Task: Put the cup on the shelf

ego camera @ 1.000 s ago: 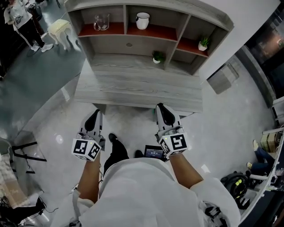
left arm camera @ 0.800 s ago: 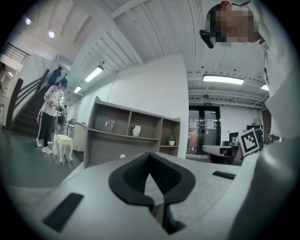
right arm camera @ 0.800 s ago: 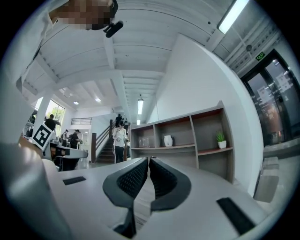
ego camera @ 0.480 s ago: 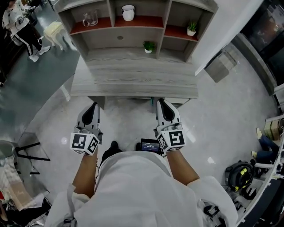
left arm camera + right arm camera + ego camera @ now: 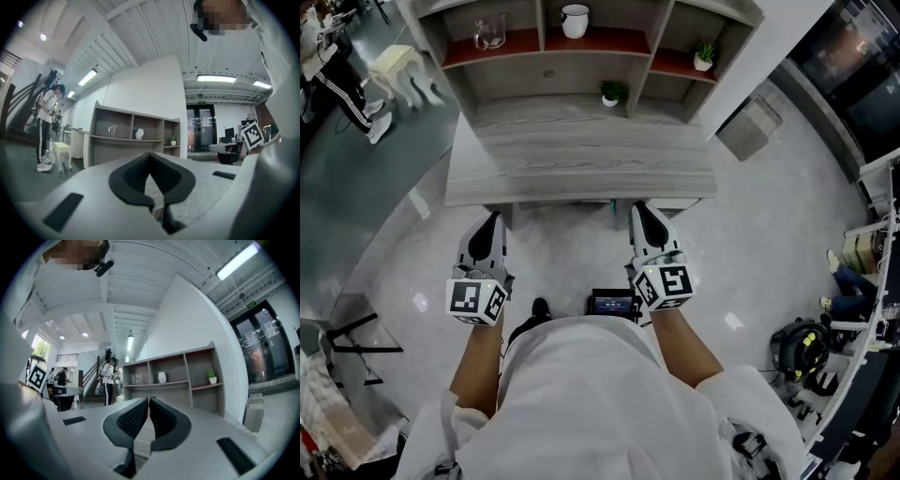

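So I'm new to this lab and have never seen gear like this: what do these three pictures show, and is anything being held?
A person holds a left gripper and a right gripper. One picture looks down from a camera on their head; the others look along each gripper's fingers. Both pairs are closed, holding nothing. Ahead is a grey desk with a small plant. On the shelf above stand a glass jug, a white cup and a second plant.

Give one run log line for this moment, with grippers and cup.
left gripper: shut, empty | right gripper: shut, empty | white cup: on shelf, middle compartment
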`<state>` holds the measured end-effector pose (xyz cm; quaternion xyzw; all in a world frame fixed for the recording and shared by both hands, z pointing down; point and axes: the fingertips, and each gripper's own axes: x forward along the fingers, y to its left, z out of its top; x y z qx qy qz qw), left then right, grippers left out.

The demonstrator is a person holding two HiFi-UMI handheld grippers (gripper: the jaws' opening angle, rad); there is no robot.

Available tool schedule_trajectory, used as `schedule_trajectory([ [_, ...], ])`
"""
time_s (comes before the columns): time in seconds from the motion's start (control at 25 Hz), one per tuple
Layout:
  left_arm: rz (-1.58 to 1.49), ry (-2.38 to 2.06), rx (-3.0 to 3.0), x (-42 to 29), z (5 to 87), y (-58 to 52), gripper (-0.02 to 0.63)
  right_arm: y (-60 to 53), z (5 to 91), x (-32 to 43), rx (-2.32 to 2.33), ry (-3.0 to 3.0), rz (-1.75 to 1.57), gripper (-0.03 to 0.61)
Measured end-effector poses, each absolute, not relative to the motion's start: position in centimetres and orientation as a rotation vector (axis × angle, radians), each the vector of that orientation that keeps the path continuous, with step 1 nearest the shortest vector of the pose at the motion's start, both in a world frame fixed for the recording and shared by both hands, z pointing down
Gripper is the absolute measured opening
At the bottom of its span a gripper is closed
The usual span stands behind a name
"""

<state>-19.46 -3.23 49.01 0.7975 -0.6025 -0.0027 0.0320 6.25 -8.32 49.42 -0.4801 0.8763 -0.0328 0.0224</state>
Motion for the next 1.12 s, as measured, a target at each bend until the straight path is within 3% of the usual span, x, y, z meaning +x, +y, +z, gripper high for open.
schedule_trajectory([
  [0.24,-0.01,-1.863,2.439,-23.6,49.3,-3.2,0.007,-8.6,49.3,3.3,-1.515,2.698,-0.073,0.04],
  [1.12,-0.025,-1.734,2.522,-28.5,49.2,-3.3,0.007,-6.7,49.9,-0.6,-1.645,2.59,-0.037,0.038],
])
